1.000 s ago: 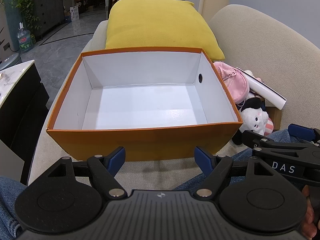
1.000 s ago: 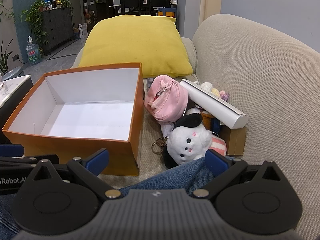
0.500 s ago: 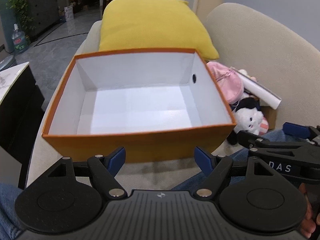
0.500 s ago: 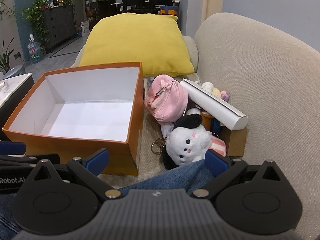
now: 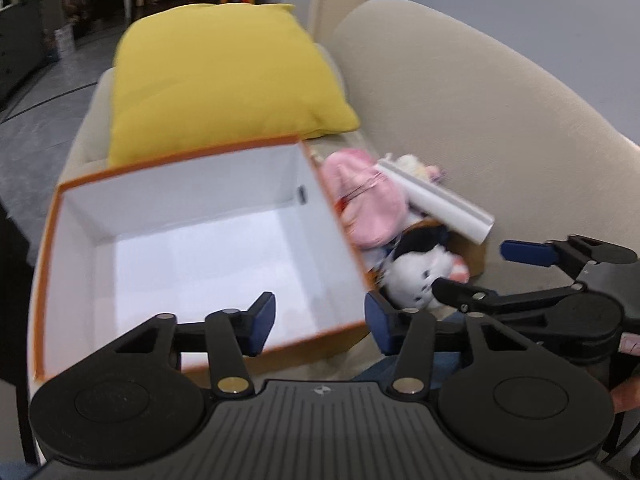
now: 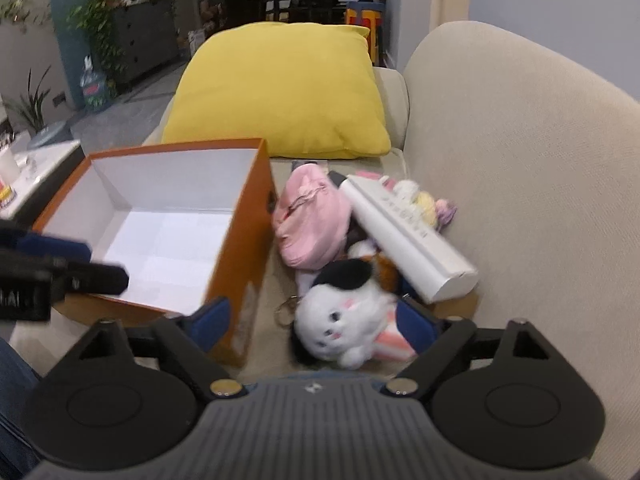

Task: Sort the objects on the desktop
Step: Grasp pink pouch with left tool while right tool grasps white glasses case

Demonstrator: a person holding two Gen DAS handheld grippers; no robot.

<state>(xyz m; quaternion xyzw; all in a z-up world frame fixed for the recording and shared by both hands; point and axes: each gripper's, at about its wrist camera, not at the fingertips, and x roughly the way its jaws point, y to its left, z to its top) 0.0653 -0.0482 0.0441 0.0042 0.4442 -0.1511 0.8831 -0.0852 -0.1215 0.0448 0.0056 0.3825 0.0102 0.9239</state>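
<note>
Left wrist view
Left gripper point(image 5: 318, 326): we see its jaws apart and closing, nothing between the 2 blue pads, which hover over the near rim of the box.
Box point(image 5: 192, 240): 1 orange box, white inside, nothing in it, ahead of the jaws; its near left corner is hidden by the gripper body.
Toy pile: right of the jaws, beside the box's right wall, we count 1 pink pouch point(image 5: 366, 200), 1 white bar point(image 5: 436, 200) and 1 white plush point(image 5: 416, 272); all are blurred.
Right gripper point(image 5: 476, 272): seen far right of our jaws, near the plush.
Writing: none we can read.

Right wrist view
Right gripper point(image 6: 312, 320): jaws spread wide and closing; the white plush point(image 6: 344, 320) lies between them, and we cannot see the pads pressing it.
Hidden: the right pad covers part of a striped item; small pastel toys point(image 6: 424, 200) past the bar point(image 6: 408, 236) are hard to make out.
Box point(image 6: 168, 232): left of the jaws.
Pouch point(image 6: 312, 220): ahead of the jaws.
Cushion point(image 6: 280, 92): 1 yellow, far ahead.
Writing: the bar's print and the left gripper point(image 6: 48, 276) lettering are too blurred to read.
</note>
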